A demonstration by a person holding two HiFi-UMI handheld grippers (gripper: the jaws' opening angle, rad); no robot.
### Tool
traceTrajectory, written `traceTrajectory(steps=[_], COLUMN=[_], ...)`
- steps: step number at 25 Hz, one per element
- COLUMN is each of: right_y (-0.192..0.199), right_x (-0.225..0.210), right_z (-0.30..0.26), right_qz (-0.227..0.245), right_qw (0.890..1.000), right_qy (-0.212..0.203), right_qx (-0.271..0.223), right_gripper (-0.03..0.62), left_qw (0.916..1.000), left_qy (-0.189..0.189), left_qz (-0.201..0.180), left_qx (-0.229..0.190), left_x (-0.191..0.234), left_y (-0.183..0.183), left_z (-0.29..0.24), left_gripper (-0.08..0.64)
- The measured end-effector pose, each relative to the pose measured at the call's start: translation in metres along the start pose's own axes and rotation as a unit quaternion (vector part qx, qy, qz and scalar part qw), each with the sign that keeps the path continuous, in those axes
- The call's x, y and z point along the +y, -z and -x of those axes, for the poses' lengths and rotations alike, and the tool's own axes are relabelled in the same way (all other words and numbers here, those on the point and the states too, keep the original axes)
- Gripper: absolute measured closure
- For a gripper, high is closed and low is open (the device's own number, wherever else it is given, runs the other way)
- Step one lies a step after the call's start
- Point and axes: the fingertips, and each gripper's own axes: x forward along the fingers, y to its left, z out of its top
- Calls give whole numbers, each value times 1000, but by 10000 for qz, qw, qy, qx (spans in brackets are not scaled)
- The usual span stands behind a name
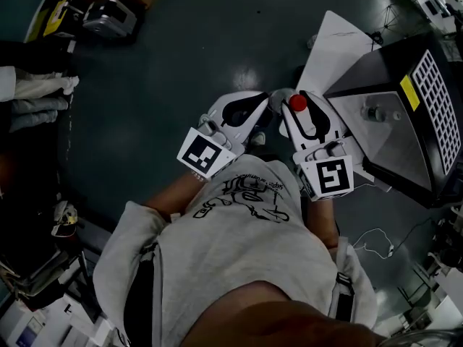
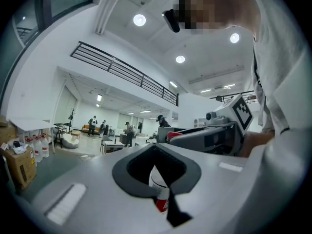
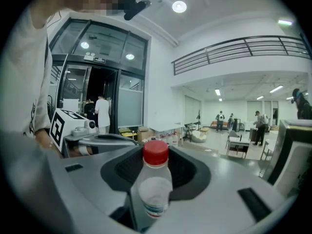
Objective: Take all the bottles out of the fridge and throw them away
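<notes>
Red-capped bottle [image 3: 155,189] nearest, clamped in right gripper [image 1: 300,110]; left gripper [image 1: 255,121] clamped on second bottle [image 2: 158,186]; both carried, neither thrown away yet; remaining bottles unseen

Item one: a clear bottle [image 3: 155,189] with red cap and blue-banded label stands upright, clamped between the jaws of the right gripper [image 1: 295,108]. Item two: a second bottle [image 2: 159,186], white with a red band, is held between the jaws of the left gripper [image 1: 259,111], mostly hidden.

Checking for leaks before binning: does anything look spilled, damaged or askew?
Nothing stands out. The right claw grips a bottle upright, red cap on; the left claw pinches a second bottle, mostly hidden. No spill on the floor.
</notes>
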Motion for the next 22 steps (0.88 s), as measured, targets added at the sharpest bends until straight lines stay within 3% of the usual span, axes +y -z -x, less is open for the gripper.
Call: traceTrajectory(steps=[8,12,17,22], right_y=[-3,0,5,3], right_x=[-22,-35,-45,-43], right_z=[11,14,17,13], right_qz=[47,39,-7,-13], right_qw=[10000,10000,10000,9999], right_qy=[-54,-35,-69,-105], right_qx=[-66,-55,-56,-11], right_gripper=[433,433,433,433], left_qw=[9993,9998,9992,10000], left_qy=[-13,-11,-36,-14], left_qz=[-330,-182,-361,-77], left_qx=[-158,-47,-188,51], left_x=[-7,-12,-11,-11], left_y=[-7,-6,-3,-4], left_z=[-25,-35,-46,-47], left_gripper=[552,552,552,552])
